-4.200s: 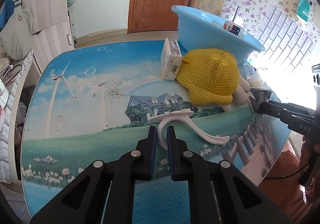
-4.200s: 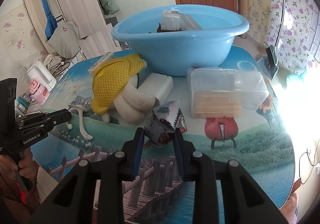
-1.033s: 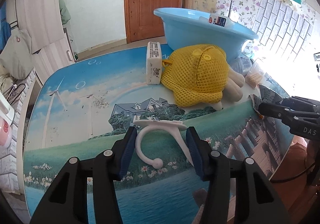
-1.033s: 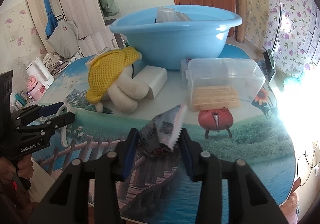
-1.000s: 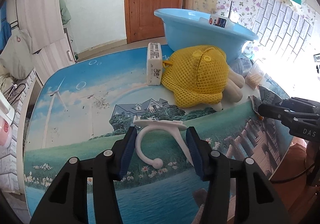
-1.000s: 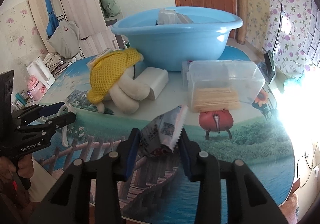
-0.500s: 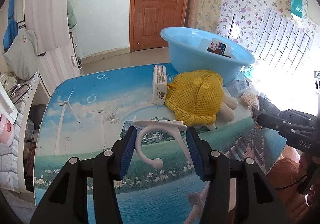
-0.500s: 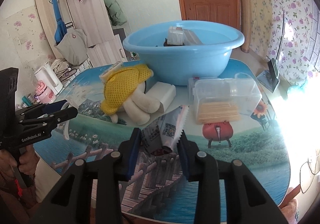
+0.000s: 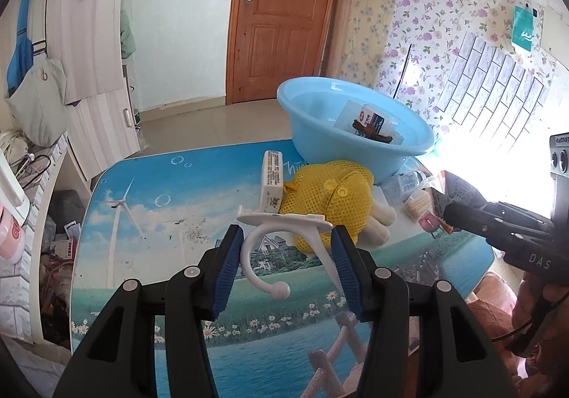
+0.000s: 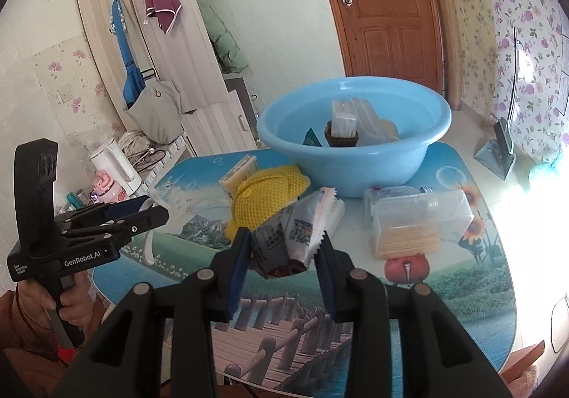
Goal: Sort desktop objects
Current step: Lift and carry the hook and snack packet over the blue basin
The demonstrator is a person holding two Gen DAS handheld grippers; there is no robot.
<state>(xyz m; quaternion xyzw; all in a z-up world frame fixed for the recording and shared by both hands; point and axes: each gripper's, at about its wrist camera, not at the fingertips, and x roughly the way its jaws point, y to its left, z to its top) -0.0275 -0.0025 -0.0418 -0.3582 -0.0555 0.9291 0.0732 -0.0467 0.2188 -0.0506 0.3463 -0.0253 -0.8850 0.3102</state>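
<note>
My left gripper (image 9: 284, 252) is shut on a white plastic hook (image 9: 281, 245) and holds it well above the table (image 9: 149, 206). It also shows in the right wrist view (image 10: 142, 213). My right gripper (image 10: 282, 248) is shut on a crumpled grey snack packet (image 10: 295, 231), also raised; this gripper shows in the left wrist view (image 9: 448, 209). A light blue basin (image 9: 355, 128) stands at the far side of the table and holds a few packages (image 10: 350, 124).
A yellow mesh hat on a cream plush toy (image 9: 330, 195) lies in front of the basin, with a white box (image 9: 272, 181) beside it. A clear plastic box of sticks (image 10: 419, 220) lies to the right. A door and wardrobes stand behind.
Both grippers have risen with their loads, so the table and basin look lower and farther away. Earlier the left gripper closed on the hook and the right on the packet.
</note>
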